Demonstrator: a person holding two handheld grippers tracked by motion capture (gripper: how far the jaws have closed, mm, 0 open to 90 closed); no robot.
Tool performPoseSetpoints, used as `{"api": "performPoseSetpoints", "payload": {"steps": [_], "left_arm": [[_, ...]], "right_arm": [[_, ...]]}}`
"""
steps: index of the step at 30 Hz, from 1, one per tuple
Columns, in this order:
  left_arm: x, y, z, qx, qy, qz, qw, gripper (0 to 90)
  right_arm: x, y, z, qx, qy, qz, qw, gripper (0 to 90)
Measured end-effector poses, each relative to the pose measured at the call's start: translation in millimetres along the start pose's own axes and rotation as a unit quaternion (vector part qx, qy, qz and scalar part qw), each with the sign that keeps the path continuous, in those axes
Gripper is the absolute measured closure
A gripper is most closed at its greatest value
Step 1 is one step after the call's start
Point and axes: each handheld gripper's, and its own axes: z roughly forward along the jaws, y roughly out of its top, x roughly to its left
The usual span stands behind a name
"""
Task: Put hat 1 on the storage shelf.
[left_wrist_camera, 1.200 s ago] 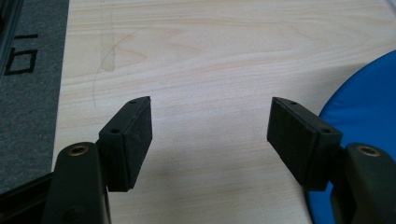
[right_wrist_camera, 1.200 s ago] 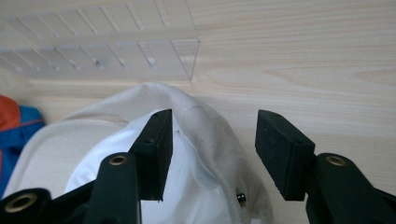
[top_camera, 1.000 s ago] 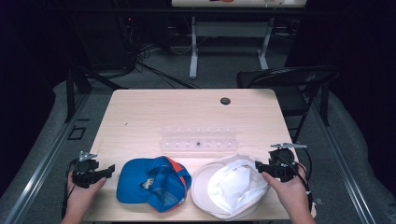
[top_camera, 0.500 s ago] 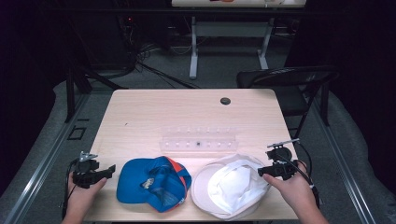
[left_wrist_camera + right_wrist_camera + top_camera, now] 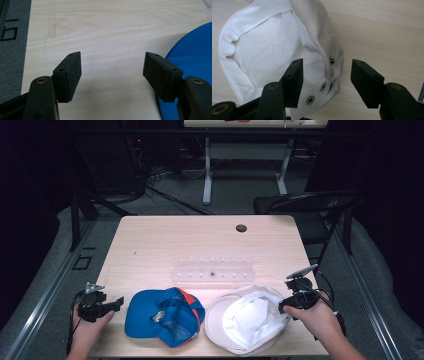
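While both caps lay crown-down on the worktop (image 5: 165,240), the white cap (image 5: 274,50) had its strap end toward the right gripper (image 5: 325,82), jaws wide around its rim, not closed. Left gripper (image 5: 112,72) gaped empty beside the blue cap (image 5: 192,57).

On the worktop (image 5: 150,245), two caps lie side by side along the near edge, one cap (image 5: 165,315) left of the other cap (image 5: 247,320). Behind them, toward the middle, lies a long tray (image 5: 212,272). The left gripper (image 5: 102,305) sits just left of the left-hand cap, whose brim lies just beyond the right one of its fingers (image 5: 160,72). The right gripper (image 5: 325,80) is at the other cap's right edge, its fingers (image 5: 294,80) spread either side of the strap (image 5: 319,37).
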Motion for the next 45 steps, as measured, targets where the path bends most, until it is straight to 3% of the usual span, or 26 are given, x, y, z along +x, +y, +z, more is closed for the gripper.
{"api": "performPoseSetpoints", "payload": {"steps": [2, 3, 5, 7, 12, 13, 20, 24, 30, 37, 43, 45], "left_arm": [[0.0, 0.0, -0.1, 0.000, 0.000, 0.000, 1.0000, 31.3], [0.1, 0.0, -0.1, -0.001, 0.000, 0.000, 1.0000, 31.3], [0.3, 0.0, -0.2, -0.001, 0.000, 0.000, 1.0000, 31.3], [0.5, 0.0, -0.4, -0.001, -0.001, 0.000, 1.0000, 31.3], [0.1, -0.2, -0.4, -0.002, 0.002, 0.000, 1.0000, 31.3], [0.1, -0.2, -0.4, -0.002, 0.002, 0.000, 1.0000, 31.3], [0.6, -0.3, 0.0, -0.002, 0.003, -0.001, 1.0000, 31.3], [0.8, -0.3, -0.1, -0.002, 0.001, -0.001, 1.0000, 31.3], [0.6, -0.4, -0.1, -0.002, 0.002, -0.001, 1.0000, 31.3], [0.6, -0.6, 0.5, -0.002, 0.001, -0.003, 1.0000, 31.3], [1.9, -0.5, 0.5, -0.001, 0.001, -0.004, 1.0000, 31.3], [2.0, -0.5, 0.4, -0.002, 0.001, -0.004, 1.0000, 31.3]], "right_arm": [[-2.1, -0.5, -1.4, 0.013, 0.003, 0.008, 0.9999, 43.7], [-2.4, -1.1, -0.2, 0.006, 0.010, 0.017, 0.9998, 43.8], [-6.6, -1.7, -0.9, 0.026, 0.011, 0.019, 0.9994, 45.1], [-8.7, -3.5, 1.9, 0.032, 0.025, 0.039, 0.9984, 45.8], [-10.7, -4.9, 9.3, 0.060, 0.030, 0.038, 0.9970, 52.1], [-9.8, -5.3, 11.8, 0.052, 0.037, 0.046, 0.9969, 54.1], [-6.1, -3.6, 14.5, 0.071, 0.019, 0.027, 0.9969, 70.9], [-3.5, -3.7, 14.0, 0.067, 0.014, 0.014, 0.9975, 79.1], [0.0, -0.8, 12.3, 0.063, 0.003, 0.000, 0.9980, 80.3], [-2.3, 4.1, 11.1, 0.068, 0.017, 0.003, 0.9975, 80.4], [-0.9, 11.4, 8.6, 0.053, 0.022, 0.016, 0.9982, 80.1], [-0.4, 15.5, 6.0, 0.063, 0.019, 0.002, 0.9978, 80.4]]}}
